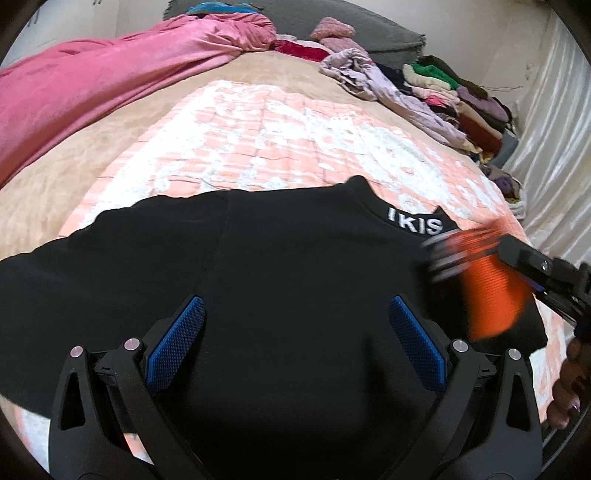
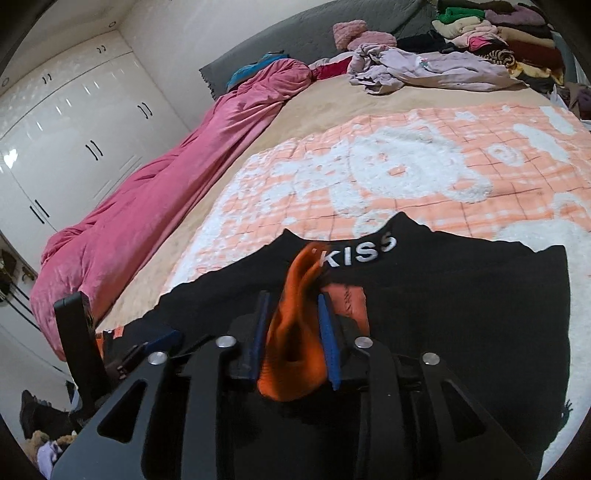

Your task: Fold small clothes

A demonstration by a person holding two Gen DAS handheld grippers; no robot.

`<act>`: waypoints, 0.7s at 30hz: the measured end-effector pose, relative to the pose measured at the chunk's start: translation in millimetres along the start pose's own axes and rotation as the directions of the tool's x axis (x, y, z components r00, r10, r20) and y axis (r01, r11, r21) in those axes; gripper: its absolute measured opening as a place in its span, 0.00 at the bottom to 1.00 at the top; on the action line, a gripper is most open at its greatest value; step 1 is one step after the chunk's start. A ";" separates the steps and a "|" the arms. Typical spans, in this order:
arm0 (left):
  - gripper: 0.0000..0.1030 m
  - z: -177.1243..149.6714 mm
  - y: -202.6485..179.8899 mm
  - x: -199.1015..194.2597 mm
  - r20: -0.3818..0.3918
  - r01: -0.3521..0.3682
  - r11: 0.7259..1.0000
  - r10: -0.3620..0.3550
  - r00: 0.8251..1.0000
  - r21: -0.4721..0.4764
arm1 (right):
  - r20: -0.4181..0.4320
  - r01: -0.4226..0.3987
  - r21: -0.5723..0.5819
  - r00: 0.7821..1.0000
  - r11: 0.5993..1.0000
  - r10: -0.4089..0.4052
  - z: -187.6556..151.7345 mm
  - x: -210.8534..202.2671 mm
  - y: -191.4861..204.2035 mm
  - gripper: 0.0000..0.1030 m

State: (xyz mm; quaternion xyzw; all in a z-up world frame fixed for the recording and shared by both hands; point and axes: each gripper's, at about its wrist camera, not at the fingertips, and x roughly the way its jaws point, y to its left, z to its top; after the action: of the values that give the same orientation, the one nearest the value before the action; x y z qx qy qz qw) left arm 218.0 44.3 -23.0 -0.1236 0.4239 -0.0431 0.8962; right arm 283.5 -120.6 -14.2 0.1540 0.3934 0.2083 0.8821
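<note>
This place is a bedroom in a home, because most of both views is filled by a wide bed [image 2: 332, 107] with a beige cover, and on it lies a fluffy peach and white blanket [image 2: 424, 177]. A pink duvet [image 2: 155, 206] is bunched along one side of the bed, a grey headboard [image 2: 306, 33] stands at its far end, and loose and stacked clothes [image 2: 498, 40] are piled near it. Beside the bed there is a tall glossy white wardrobe [image 2: 70, 133] with dark handles, and in the left view a pale curtain [image 1: 554, 122] hangs on the other side.
</note>
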 end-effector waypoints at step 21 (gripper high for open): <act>0.67 -6.1 -25.4 12.4 -0.002 0.383 0.918 -0.385 0.923 -0.105 | 0.110 0.289 0.058 0.949 0.955 -0.294 -30.8 -62.5 -76.5 0.44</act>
State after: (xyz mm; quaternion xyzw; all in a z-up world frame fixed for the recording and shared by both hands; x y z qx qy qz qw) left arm 221.9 16.4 -29.4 -0.2497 0.4031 -0.1974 0.8580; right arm 241.3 -214.0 -27.9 0.1245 0.3636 0.0580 0.9214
